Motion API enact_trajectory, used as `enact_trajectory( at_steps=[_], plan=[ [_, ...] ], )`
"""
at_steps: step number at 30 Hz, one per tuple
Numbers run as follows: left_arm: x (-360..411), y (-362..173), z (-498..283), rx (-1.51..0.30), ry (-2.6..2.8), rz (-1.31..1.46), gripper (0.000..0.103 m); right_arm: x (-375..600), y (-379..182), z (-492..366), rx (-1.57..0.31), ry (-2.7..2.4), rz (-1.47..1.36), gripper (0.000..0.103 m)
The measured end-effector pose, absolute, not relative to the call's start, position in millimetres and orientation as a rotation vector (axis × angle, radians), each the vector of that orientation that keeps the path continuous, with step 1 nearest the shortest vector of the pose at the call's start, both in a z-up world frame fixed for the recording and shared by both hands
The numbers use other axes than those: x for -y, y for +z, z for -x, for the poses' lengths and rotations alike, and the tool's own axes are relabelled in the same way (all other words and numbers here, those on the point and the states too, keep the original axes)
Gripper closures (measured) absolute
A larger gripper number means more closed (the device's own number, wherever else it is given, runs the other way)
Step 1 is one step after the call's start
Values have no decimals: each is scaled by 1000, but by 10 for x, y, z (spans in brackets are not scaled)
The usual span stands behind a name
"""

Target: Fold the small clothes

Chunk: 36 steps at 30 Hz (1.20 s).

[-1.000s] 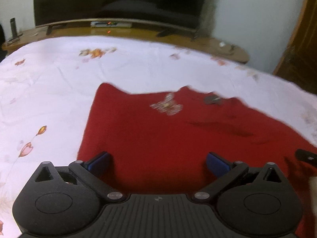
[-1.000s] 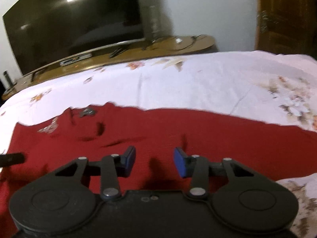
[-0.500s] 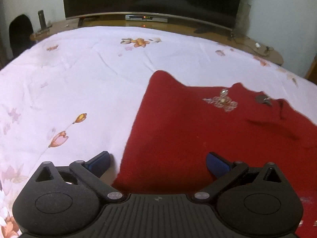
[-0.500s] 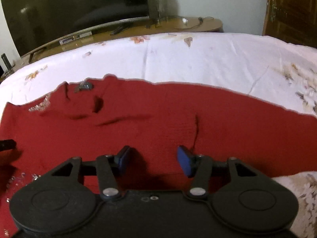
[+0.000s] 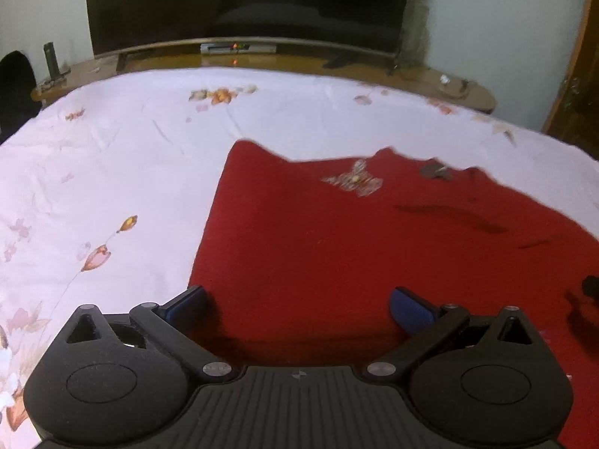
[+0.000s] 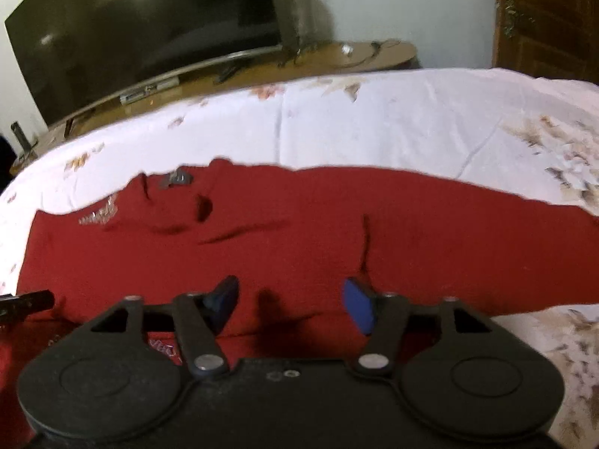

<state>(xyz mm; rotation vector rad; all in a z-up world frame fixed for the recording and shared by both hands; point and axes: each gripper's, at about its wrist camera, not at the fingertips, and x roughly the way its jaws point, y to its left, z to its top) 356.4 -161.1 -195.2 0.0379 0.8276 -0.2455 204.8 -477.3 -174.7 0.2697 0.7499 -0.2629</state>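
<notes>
Left wrist view: left gripper (image 5: 297, 308) spread wide, blue pads (image 5: 410, 312) well apart, nothing between them, poised over the near left corner of a red garment (image 5: 337, 247). Left pad right at the garment's left edge, right pad above red cloth; contact with the fabric not clear. Garment lying flat on a white floral bedsheet (image 5: 112, 172), with a pale beaded motif (image 5: 353, 181) near its far edge and a small grey tag-like item (image 5: 436, 170) just beside that. A few shallow creases across the right part. Black tip of the other tool (image 5: 590, 285) poking in at the right edge, above the cloth.

Right wrist view: right gripper (image 6: 292, 301) also parted, though less widely, holding nothing, over the near middle of the same red garment (image 6: 337, 224). Long fold line running from the right pad toward the far edge; dark creases left of centre. Beaded motif (image 6: 99, 215) and grey item (image 6: 176, 179) at the far left. Black end of the left tool (image 6: 26, 301) at the left border.

Beyond the bed: dark curved television (image 6: 142, 26) on a low wooden stand (image 6: 374, 54), small clutter on top, white wall behind, brown wooden door (image 6: 546, 18) at the right. Bare sheet between garment and stand.
</notes>
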Motion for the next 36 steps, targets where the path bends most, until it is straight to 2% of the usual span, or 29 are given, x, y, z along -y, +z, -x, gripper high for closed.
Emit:
enact_trajectory(
  at_steps=[8, 13, 25, 31, 36],
  plan=[
    [1895, -1795, -3283, -826, -337, -46, 0, 5146, -1739, -1637, -750, -355, -336, 38],
    [2340, -1770, -3155, -819, -415, -71, 0, 5520, -1741, -1358, -729, -444, -379, 45],
    [3481, -1820, -3015, -844, -524, -112, 0, 6836, -1936, -483, -697, -711, -547, 46],
    [3715, -1937, -3100, -870, -490, -130, 0, 7419, -2015, -256, -669, -841, -596, 46],
    [3770, -1991, -3150, -878, -471, -147, 0, 7762, -2098, -129, -633, -912, -646, 52]
  ],
)
